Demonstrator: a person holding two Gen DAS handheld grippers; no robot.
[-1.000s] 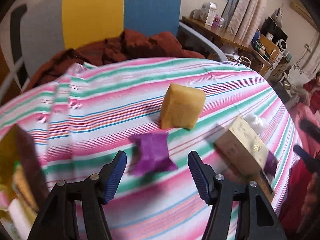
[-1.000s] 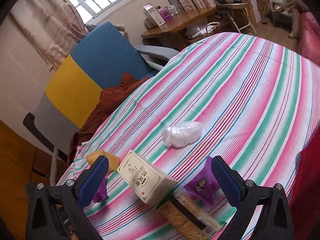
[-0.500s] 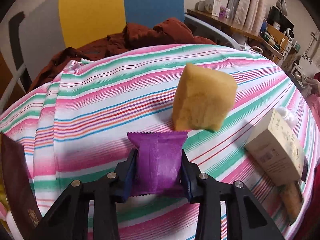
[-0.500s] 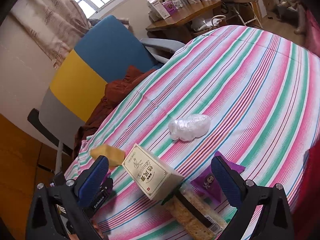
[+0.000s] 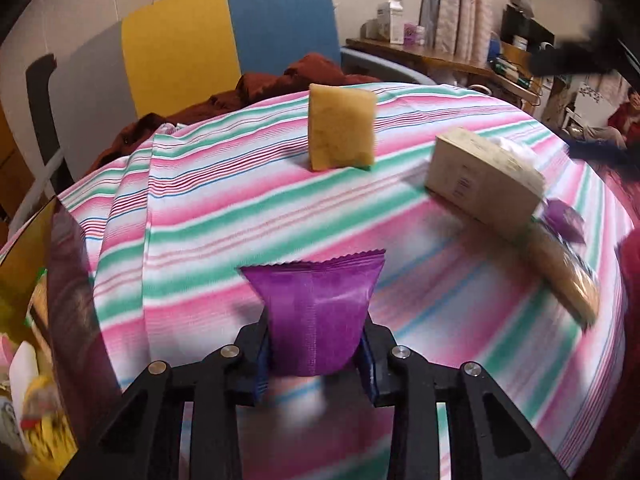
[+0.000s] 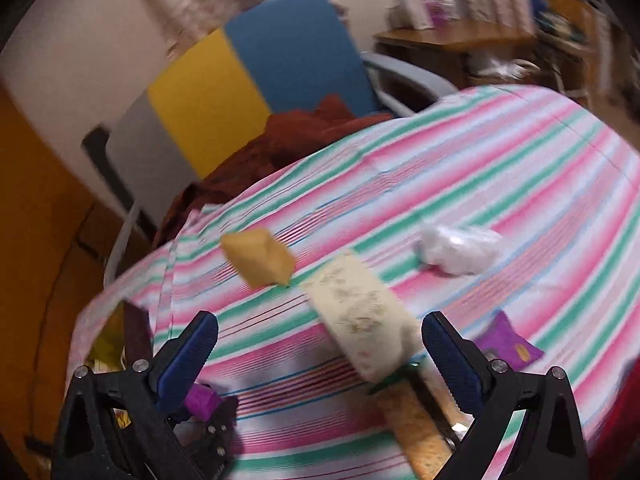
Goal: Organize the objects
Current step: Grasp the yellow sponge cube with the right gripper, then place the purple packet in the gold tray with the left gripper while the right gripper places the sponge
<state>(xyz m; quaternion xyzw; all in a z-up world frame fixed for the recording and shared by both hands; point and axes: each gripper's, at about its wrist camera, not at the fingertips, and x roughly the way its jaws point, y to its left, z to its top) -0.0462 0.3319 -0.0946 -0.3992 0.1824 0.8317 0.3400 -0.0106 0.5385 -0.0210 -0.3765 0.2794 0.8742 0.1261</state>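
Dark-walled bin at table's left edge, packed with blurred yellow and white packets. Purple packet pinched upright between left gripper fingers, above striped tablecloth. Right gripper spread wide, holding nothing, cream box lying between its fingers.

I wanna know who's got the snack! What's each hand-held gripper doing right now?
Left hand-held gripper: closed on the purple packet.
Right hand-held gripper: open, holding nothing.
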